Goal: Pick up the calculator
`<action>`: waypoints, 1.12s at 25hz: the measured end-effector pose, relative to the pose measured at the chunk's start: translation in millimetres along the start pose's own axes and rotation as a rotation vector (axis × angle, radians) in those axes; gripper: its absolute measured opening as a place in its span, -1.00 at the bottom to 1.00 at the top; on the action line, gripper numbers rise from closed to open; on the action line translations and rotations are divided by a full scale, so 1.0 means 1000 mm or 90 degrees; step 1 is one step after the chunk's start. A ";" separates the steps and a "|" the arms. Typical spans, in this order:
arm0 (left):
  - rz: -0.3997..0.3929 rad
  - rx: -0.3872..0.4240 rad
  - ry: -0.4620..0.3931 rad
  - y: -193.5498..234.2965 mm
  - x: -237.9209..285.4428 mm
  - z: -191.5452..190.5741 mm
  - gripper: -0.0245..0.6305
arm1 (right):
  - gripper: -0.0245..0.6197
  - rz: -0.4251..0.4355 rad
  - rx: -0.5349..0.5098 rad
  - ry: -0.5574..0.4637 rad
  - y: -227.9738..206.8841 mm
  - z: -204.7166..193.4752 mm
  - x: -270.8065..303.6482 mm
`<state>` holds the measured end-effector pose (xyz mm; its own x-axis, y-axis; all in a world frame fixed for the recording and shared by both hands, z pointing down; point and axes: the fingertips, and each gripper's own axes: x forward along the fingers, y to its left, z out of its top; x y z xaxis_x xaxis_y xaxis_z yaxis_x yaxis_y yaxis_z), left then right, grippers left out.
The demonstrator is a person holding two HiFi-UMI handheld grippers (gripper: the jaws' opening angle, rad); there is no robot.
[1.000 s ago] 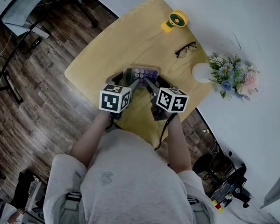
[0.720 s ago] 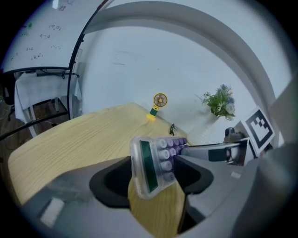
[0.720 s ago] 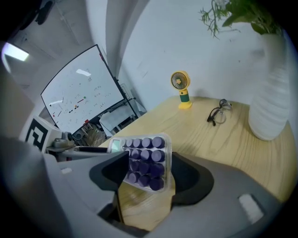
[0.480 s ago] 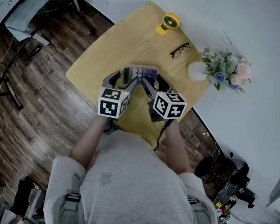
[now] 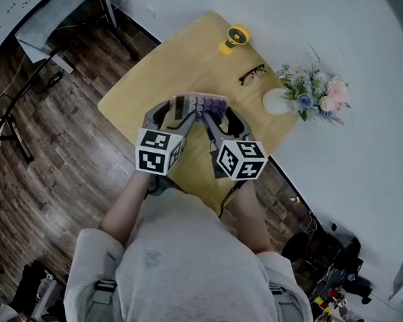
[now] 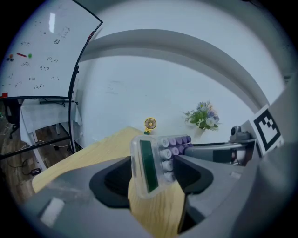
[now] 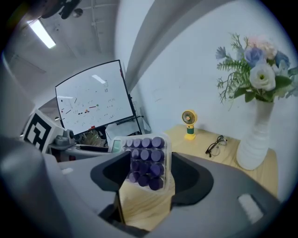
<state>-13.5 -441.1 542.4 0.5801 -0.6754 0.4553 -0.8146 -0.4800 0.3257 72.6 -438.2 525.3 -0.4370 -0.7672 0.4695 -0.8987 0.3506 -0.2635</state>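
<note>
The calculator (image 5: pixel 200 106) has a clear case, a green display and round purple keys, and hangs above the yellow table (image 5: pixel 150 72), held from both ends. My left gripper (image 5: pixel 174 112) is shut on the display end (image 6: pixel 146 165), which stands on edge between its jaws. My right gripper (image 5: pixel 221 117) grips the key end (image 7: pixel 146 160); its jaws are closing on the case, pads against both sides. In the left gripper view the right gripper's finger (image 6: pixel 214 151) reaches in beside the keys.
At the table's far end stand a small yellow fan (image 5: pixel 235 37), a pair of glasses (image 5: pixel 251 73) and a white vase (image 5: pixel 276 102) of flowers by the wall. A whiteboard (image 6: pixel 39 51) stands left of the table, over dark wooden floor (image 5: pixel 46 158).
Both grippers have risen together with the calculator between them, lifting it off the table and closer to the head camera. Both wrists rolled a little.
</note>
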 end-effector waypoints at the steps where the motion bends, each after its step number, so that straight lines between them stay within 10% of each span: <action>1: 0.000 0.002 -0.008 -0.003 -0.004 0.003 -0.03 | -0.10 -0.003 -0.005 -0.008 0.002 0.003 -0.005; 28: -0.007 0.124 -0.164 -0.121 -0.105 0.054 -0.03 | -0.16 -0.037 -0.084 -0.192 0.036 0.053 -0.161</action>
<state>24.1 -341.6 410.5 0.5903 -0.7767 0.2197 -0.8072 -0.5701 0.1532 112.3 -330.6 395.7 -0.3715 -0.9056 0.2049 -0.9276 0.3528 -0.1227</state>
